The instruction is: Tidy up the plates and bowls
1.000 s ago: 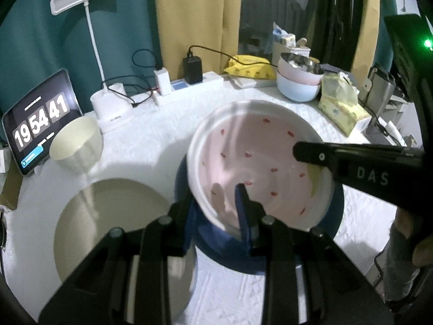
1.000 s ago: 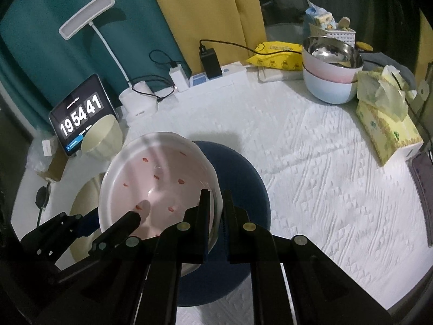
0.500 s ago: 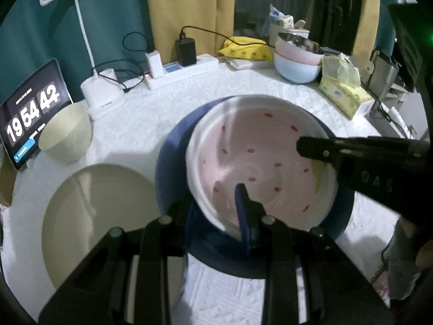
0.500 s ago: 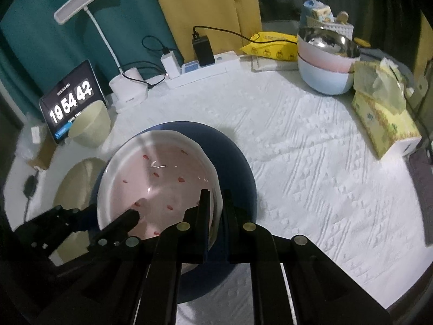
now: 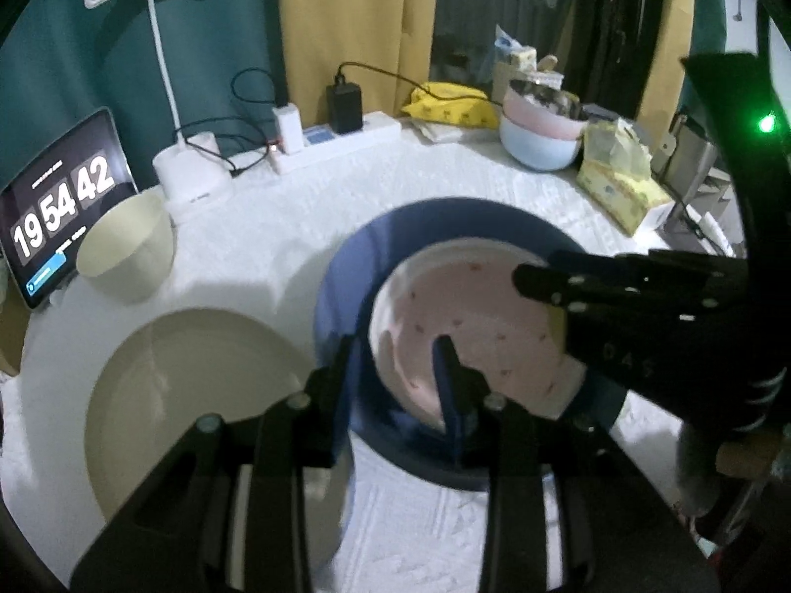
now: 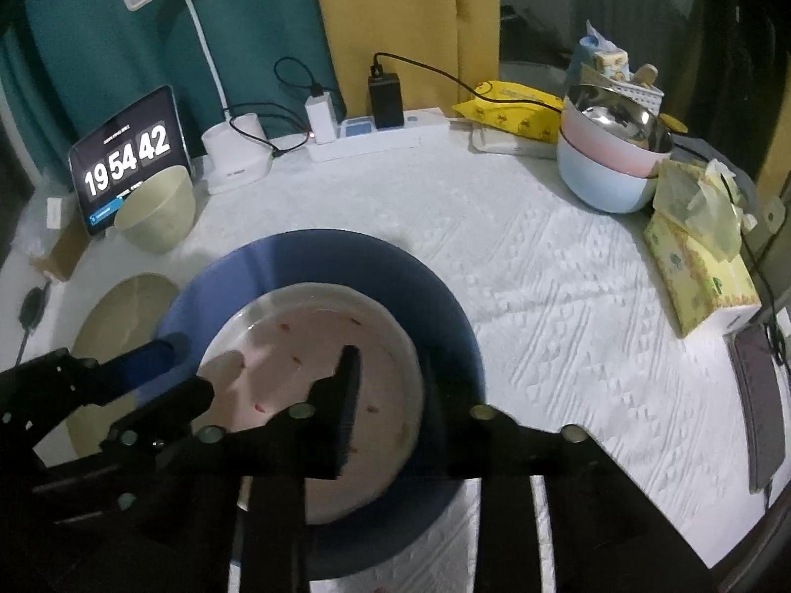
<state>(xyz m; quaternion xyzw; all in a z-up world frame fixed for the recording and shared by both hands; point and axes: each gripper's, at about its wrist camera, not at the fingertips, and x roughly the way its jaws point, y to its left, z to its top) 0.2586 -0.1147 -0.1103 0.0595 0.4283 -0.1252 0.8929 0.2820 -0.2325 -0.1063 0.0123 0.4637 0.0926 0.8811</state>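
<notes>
pink plate (image 5: 474, 326) near rim hidden behind claws, blue plate (image 6: 395, 267) motion-blurred, beige plate (image 5: 188, 395) partly covered

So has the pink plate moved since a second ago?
Yes. The pink plate has come down and in over the blue plate; its rim earlier overhung that plate's left edge and now lies inside it.

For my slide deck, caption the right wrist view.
Both grippers open around pink plate set on blue plate.

The pink plate (image 6: 316, 346) looks glossy and glazed, the blue plate (image 6: 425, 296) beneath it matt; a textured white cloth (image 6: 544, 267) covers the desk; the top stacked bowl (image 6: 613, 116) is shiny metal.
</notes>
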